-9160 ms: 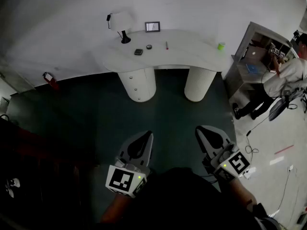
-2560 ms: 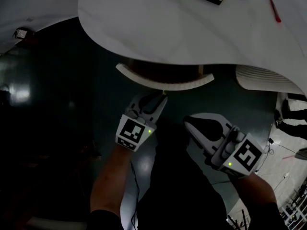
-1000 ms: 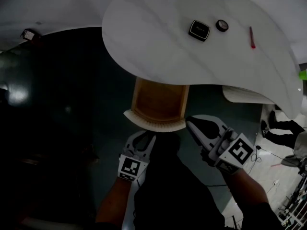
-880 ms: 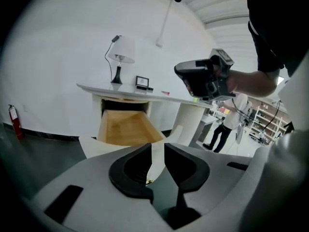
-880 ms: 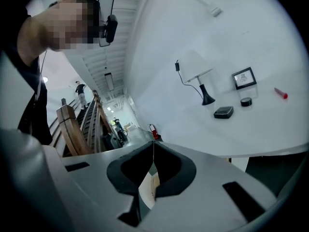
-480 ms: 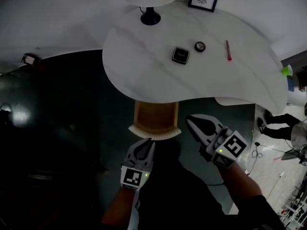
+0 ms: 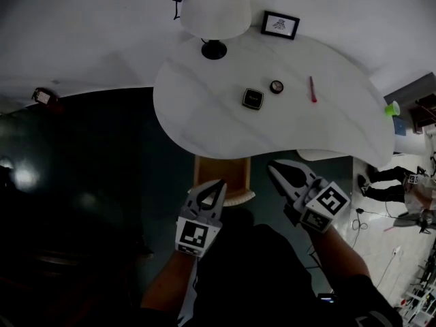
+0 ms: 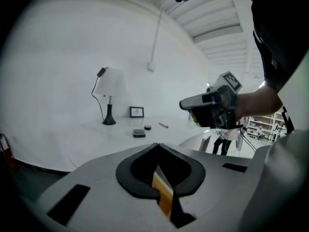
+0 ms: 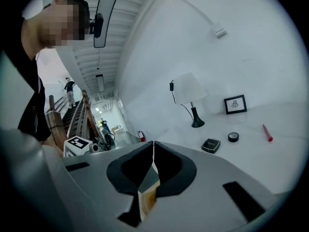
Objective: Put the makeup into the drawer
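Observation:
On the white table [image 7: 204, 107] lie a square black compact [image 7: 252, 99], a small round compact [image 7: 276, 86] and a red stick [image 7: 313, 89]. Below the table's near edge a drawer [image 7: 221, 174] stands pulled out, its wooden inside showing. My left gripper [image 7: 218, 184] hangs over the drawer's front, shut with nothing in it. To its right my right gripper [image 7: 274, 166] is shut and empty too. In the left gripper view the black compact [image 8: 139, 133] lies well beyond the shut tips [image 8: 157, 145]. The right gripper view has the compact [image 9: 211, 145] past its tips [image 9: 153, 143].
A white-shaded lamp [image 7: 214, 12] and a small picture frame [image 7: 280, 24] stand at the table's back. A green cup [image 7: 391, 107] sits at its right end. A ribbed white pedestal [image 7: 320, 156] is right of the drawer. A person [image 7: 398, 179] stands at far right on the dark floor.
Both grippers have risen, the left one up to the drawer's front. The table looks farther off, with the lamp and frame now in view. The drawer stays open.

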Demonstrator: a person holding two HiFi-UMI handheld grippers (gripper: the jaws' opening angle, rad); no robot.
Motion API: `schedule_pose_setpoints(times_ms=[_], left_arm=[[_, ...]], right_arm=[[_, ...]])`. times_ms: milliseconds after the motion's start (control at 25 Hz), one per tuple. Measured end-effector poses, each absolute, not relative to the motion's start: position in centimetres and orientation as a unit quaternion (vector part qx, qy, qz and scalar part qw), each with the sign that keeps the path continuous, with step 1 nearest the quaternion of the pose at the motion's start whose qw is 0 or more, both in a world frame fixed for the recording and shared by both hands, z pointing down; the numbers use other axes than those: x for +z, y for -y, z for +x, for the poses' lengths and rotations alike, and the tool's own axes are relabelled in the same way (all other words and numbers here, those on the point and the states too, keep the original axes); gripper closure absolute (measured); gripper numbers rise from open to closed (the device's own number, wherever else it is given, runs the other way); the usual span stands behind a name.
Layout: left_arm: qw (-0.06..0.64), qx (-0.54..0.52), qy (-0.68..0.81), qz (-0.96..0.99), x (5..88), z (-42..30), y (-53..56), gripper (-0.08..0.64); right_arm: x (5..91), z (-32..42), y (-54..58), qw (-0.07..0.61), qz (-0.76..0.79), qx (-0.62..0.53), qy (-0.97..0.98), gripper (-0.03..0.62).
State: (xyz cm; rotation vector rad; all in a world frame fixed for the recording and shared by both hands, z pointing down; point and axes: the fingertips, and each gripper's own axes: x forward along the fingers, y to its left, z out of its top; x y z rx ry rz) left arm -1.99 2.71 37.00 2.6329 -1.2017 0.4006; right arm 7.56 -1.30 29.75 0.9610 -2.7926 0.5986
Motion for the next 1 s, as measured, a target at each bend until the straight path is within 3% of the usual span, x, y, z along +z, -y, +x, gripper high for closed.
schedule_pose_setpoints(times_ms=[400, 1000], left_arm=[[0.102, 0.095, 0.425, 0.894, 31.9, -0.3, 3.4, 0.549], [0.113, 0.070, 0.469, 0.873, 32.7, 2.8, 13.7, 0.549]], right_arm=[[28.7, 7.2, 5.2, 0.071, 0.287, 0.162, 0.942, 0.574], [34.6, 9.4, 14.2, 0.122, 0.248, 0.142, 0.951, 0.572]])
